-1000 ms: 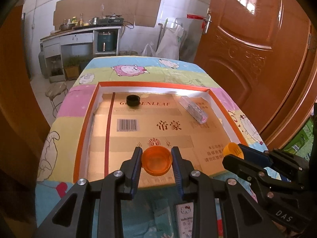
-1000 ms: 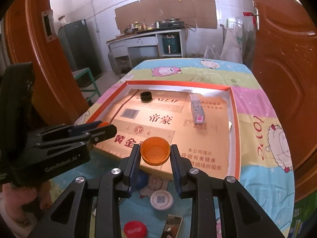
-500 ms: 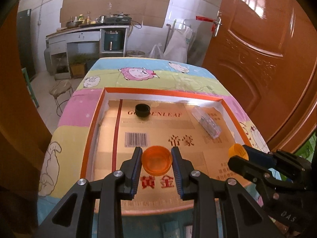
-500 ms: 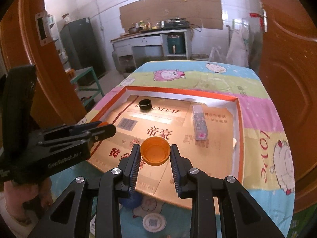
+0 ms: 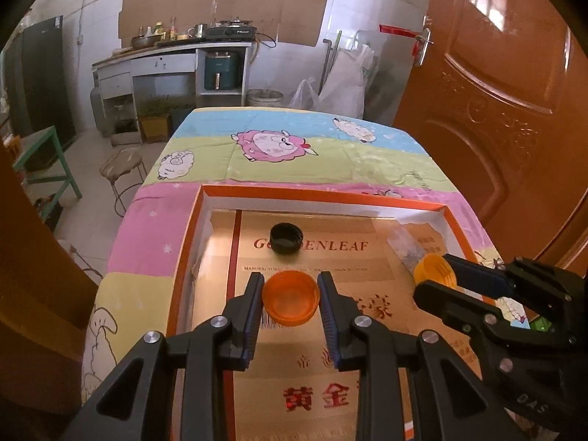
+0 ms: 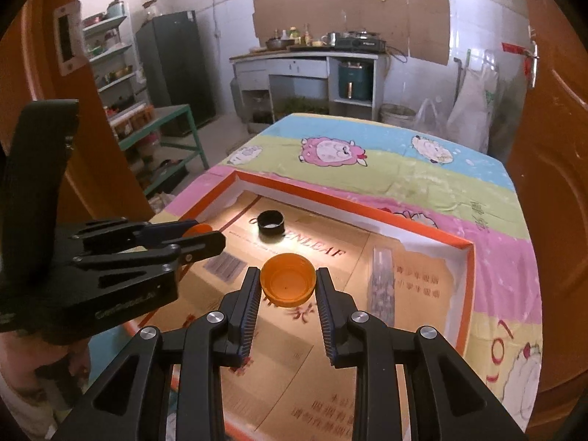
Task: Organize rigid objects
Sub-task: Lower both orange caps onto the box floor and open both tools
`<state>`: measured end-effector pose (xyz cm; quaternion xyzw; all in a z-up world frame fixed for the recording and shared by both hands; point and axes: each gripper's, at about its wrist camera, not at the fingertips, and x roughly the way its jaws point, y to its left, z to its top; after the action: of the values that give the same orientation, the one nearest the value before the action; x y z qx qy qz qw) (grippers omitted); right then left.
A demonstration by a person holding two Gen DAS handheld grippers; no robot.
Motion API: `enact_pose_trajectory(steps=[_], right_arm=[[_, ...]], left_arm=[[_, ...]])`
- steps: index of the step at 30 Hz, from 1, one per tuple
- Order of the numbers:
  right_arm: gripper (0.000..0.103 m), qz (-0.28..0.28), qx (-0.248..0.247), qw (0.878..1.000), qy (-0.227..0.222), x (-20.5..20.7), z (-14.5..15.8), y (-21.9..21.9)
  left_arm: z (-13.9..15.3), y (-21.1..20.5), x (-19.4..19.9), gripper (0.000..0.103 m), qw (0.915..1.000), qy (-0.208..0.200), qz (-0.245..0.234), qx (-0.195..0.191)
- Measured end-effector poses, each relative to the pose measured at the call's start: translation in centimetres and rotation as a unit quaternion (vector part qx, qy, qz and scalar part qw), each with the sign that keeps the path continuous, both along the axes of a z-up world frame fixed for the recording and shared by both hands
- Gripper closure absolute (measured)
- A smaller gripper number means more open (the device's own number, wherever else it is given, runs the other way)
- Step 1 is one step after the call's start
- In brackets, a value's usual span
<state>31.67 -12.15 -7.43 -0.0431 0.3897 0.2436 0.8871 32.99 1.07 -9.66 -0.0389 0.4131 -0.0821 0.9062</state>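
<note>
My left gripper (image 5: pixel 290 303) is shut on an orange bottle cap (image 5: pixel 290 299) and holds it above the left part of a shallow orange-rimmed cardboard box (image 5: pixel 316 195). My right gripper (image 6: pixel 287 286) is shut on a second orange cap (image 6: pixel 287 283) above the box's middle. A black cap (image 5: pixel 286 238) lies near the box's far wall, also in the right wrist view (image 6: pixel 271 223). A clear plastic tube (image 6: pixel 381 279) lies at the right side of the box. Each gripper shows in the other's view, the right one (image 5: pixel 435 275) and the left one (image 6: pixel 198 233).
The box rests on a table with a cartoon-sheep cloth (image 5: pixel 294 147). Brown doors stand close on the right (image 5: pixel 496 92) and left (image 6: pixel 47 55). A stool (image 5: pixel 123 163) and a green bench (image 6: pixel 165 117) stand on the floor beyond the table.
Both grippers have moved forward over the box with their orange caps still held. The loose items on the near table have dropped out of view.
</note>
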Motion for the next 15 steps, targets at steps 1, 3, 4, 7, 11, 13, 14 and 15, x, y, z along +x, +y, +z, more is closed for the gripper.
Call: enact_pose_trajectory(steps=[1,3,4,7,11,13,14,15], right_arm=[[0.072,0.001,0.000,1.000,0.002,0.3,-0.1,0.0],[0.072,0.000,-0.003,1.000,0.008,1.1,-0.5,0.2],[0.072,0.001,-0.003,1.000,0.011,1.4,-0.6,0.3],[0.072,0.000,-0.007,1.000,0.020,2.3,-1.2,0.5],[0.072,-0.001,-0.008,1.000,0.030,3.2,-1.8,0.8],[0.072,-0.001,-0.006,0.999,0.034,3.6,-2.1,0.8],[0.072,-0.001,-0.006,0.999,0.036,3.9,-2.3,0.9],[0.072,-0.001,-0.006,0.999,0.038,4.0,-2.4,1.0]], left_arm=[[-0.1,0.1,0.2,0.073,1.0000,0.001,0.001,0.001],[-0.2,0.2,0.7,0.073,1.0000,0.003,0.002,0.003],[-0.3,0.3,0.9,0.073,1.0000,0.004,0.003,0.004],[-0.6,0.6,1.4,0.073,0.9999,0.009,0.007,0.007],[-1.1,0.9,2.0,0.073,0.9997,0.016,0.012,0.009],[-1.3,1.0,2.3,0.073,0.9997,0.020,0.013,0.012],[-1.4,1.0,2.4,0.073,0.9996,0.021,0.013,0.012],[-1.5,1.0,2.5,0.073,0.9996,0.023,0.013,0.012]])
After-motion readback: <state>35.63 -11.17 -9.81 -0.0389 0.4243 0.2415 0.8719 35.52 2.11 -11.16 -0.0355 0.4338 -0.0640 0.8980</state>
